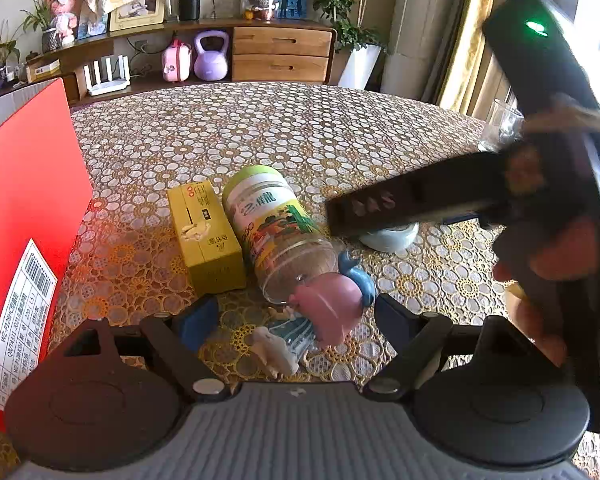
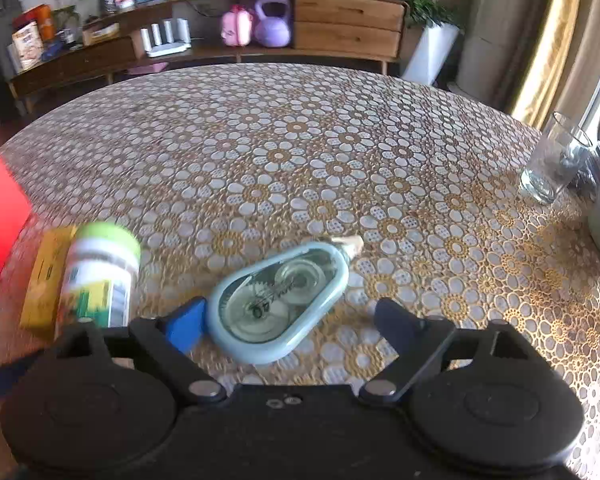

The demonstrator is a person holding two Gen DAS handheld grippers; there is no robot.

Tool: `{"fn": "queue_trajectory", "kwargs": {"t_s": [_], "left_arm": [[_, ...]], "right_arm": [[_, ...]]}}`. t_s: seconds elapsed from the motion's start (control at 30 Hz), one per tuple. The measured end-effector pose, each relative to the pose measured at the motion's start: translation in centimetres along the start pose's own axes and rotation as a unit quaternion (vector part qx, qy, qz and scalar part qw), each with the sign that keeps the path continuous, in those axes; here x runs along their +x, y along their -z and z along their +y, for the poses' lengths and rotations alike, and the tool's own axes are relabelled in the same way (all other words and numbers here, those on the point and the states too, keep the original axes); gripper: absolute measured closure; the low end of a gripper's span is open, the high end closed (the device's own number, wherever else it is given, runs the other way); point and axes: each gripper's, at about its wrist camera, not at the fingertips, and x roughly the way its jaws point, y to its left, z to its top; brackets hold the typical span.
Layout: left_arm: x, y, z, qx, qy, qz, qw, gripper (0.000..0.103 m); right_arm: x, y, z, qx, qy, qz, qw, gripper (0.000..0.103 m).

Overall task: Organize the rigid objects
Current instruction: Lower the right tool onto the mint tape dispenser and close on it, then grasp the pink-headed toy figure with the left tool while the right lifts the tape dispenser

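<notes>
Right gripper (image 2: 288, 316) open around the tape roller (image 2: 278, 302): light, stiff, slick plastic; pinch its flat sides. Left gripper (image 1: 296, 316) open too.

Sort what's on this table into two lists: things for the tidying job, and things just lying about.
For the job: yellow box, green-lidded jar, toy figures, correction tape dispenser, red box.

Lying about: drinking glass, purple kettlebell, pink case.
</notes>
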Motion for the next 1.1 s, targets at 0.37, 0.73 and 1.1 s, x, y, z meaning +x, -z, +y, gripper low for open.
{"fn": "queue_trajectory", "kwargs": {"t_s": [0.37,0.73,1.1], "left_arm": [[-0.5,0.4,-1.3,0.042,-0.003,0.003,0.9991,0.049],[-1.9,1.0,-0.9,0.045,0.015,0.01,0.9988,0.057],[-5.3,2.9,-0.3,0.054,0.029,0.019,0.998,0.079]], "right_arm": [[-2.0,0.4,-2.7,0.021,-0.032,-0.039,0.999,0.05],[-6.8,3.1,-2.3,0.017,-0.056,-0.085,0.995,0.051],[-11.6,9.3,-1.5,-0.001,-0.071,-0.074,0.995,0.051]]}}
